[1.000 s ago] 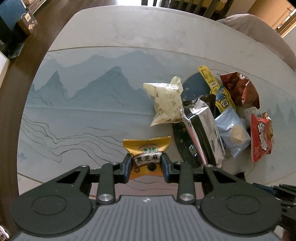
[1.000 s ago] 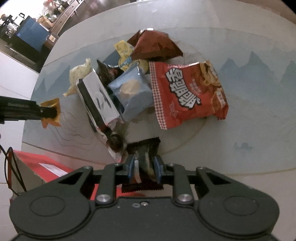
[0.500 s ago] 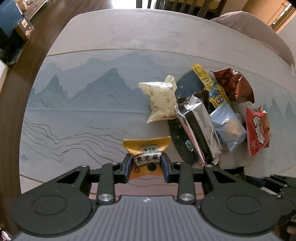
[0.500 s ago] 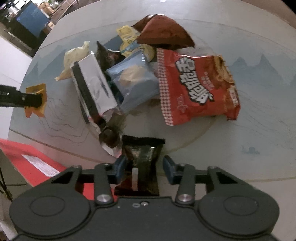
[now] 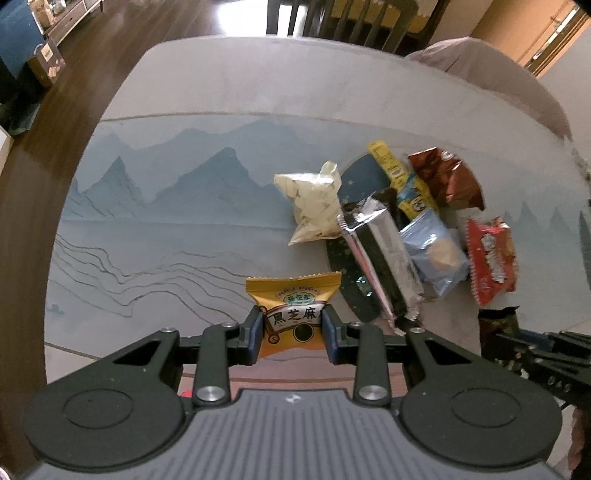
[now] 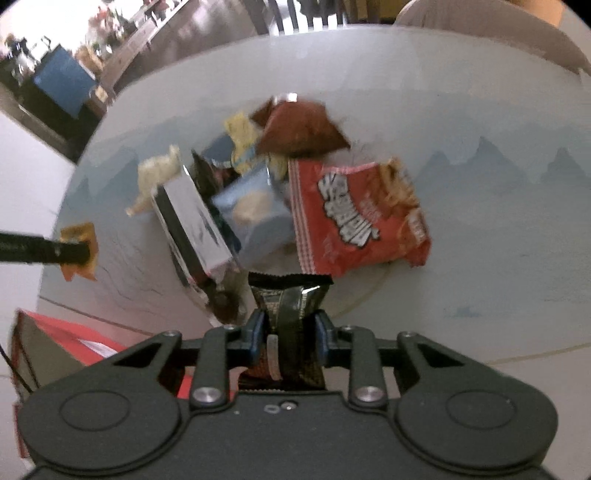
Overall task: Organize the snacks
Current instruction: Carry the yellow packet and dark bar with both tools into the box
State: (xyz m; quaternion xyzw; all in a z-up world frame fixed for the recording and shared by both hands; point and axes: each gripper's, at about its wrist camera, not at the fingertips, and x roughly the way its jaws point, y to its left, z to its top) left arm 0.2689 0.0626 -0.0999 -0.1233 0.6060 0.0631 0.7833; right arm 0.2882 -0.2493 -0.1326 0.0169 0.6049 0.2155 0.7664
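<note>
My left gripper (image 5: 292, 329) is shut on a yellow sesame snack packet (image 5: 292, 306) and holds it above the table's near edge; the packet also shows in the right wrist view (image 6: 80, 251). My right gripper (image 6: 289, 334) is shut on a dark snack packet (image 6: 290, 321), lifted near the front of the pile. On the dark round plate (image 5: 360, 177) lie a silver pack (image 5: 380, 254), a pale blue pack (image 5: 434, 253), a red chip bag (image 6: 354, 216), a brown bag (image 6: 299, 129), a yellow stick pack (image 5: 397, 181) and a cream bag (image 5: 312, 206).
The table (image 5: 166, 206) wears a grey-blue cloth printed with mountains. A red box (image 6: 55, 350) stands on the floor at the lower left of the right wrist view. Chairs (image 5: 347, 18) stand beyond the far edge.
My right gripper opened around the dark packet half a second ago, then shut on it again and rose. My left gripper lifted and drew back with the yellow packet still in it.
</note>
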